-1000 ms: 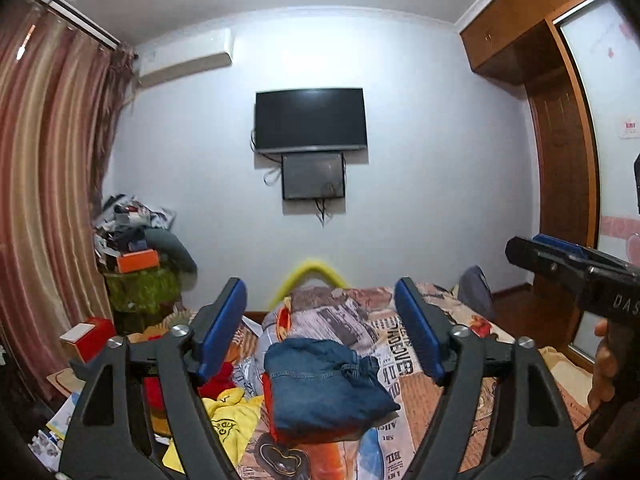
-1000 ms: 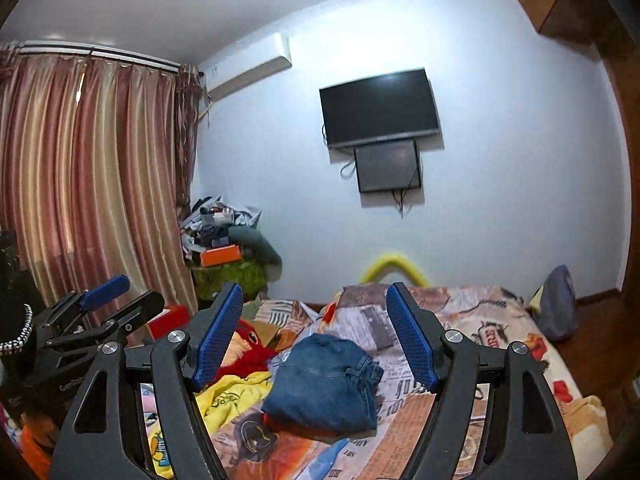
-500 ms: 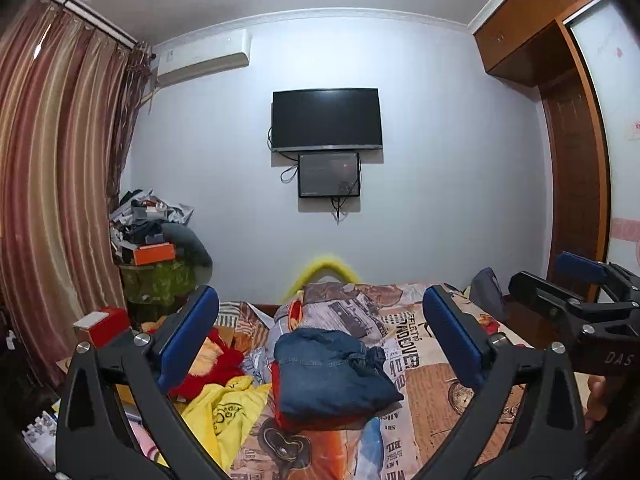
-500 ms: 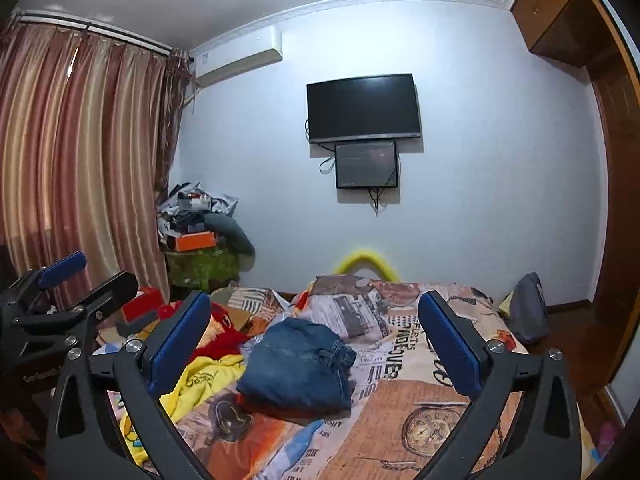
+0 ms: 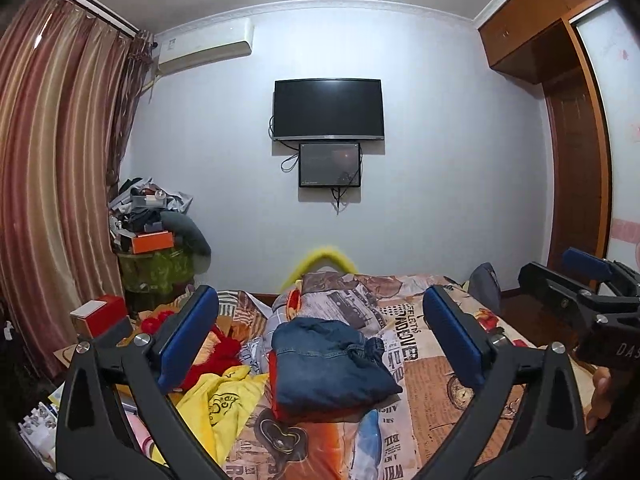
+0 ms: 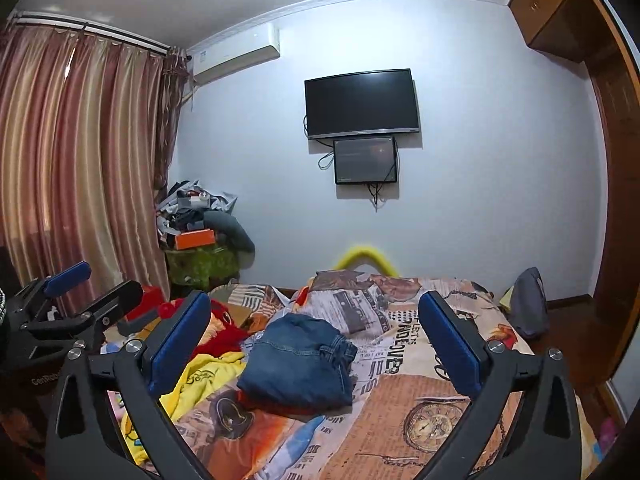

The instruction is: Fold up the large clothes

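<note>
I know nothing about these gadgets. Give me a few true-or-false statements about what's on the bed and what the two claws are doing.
1. The folded blue denim garment lies on the patterned bedspread. True.
2. The left claw grips the denim. False: it is open and holds nothing.
3. A crumpled yellow garment lies beside the denim. True.
4. The right claw is shut. False: it stands wide open and empty.
5. The wall-mounted black television shows a bright picture. False: its screen is dark.
</note>
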A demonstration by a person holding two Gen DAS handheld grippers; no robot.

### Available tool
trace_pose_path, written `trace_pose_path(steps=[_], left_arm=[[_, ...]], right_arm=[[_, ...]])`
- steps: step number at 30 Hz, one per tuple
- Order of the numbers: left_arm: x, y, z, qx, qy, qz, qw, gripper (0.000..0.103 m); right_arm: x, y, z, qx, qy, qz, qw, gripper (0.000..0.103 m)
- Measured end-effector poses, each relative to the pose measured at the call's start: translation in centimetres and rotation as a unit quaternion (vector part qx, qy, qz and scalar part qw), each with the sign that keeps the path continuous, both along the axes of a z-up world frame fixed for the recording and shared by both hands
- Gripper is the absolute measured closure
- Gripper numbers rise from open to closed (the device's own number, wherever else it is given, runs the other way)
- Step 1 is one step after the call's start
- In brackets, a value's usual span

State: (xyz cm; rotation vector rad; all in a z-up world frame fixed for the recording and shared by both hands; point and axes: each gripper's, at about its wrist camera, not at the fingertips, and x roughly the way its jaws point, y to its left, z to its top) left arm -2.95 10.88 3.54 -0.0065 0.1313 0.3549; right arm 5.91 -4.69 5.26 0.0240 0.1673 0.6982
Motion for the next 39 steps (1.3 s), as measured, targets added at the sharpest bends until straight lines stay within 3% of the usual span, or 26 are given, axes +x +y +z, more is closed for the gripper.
trace_pose_path(steps=[16,39], left_arm=[[1.0,0.9,-1.1,-0.016,0.023,-0.005,0.9996,0.000],[1.3,1.0,-1.3,-0.023,0.024,-0.011,0.9994,0.000]], right_arm=[[0.6,-0.2,-0.1,-0.007,0.012,-0.006,1.000,0.000],[0.5,-0.1,0.2,-0.012,0.015,0.000,1.000,0.000]])
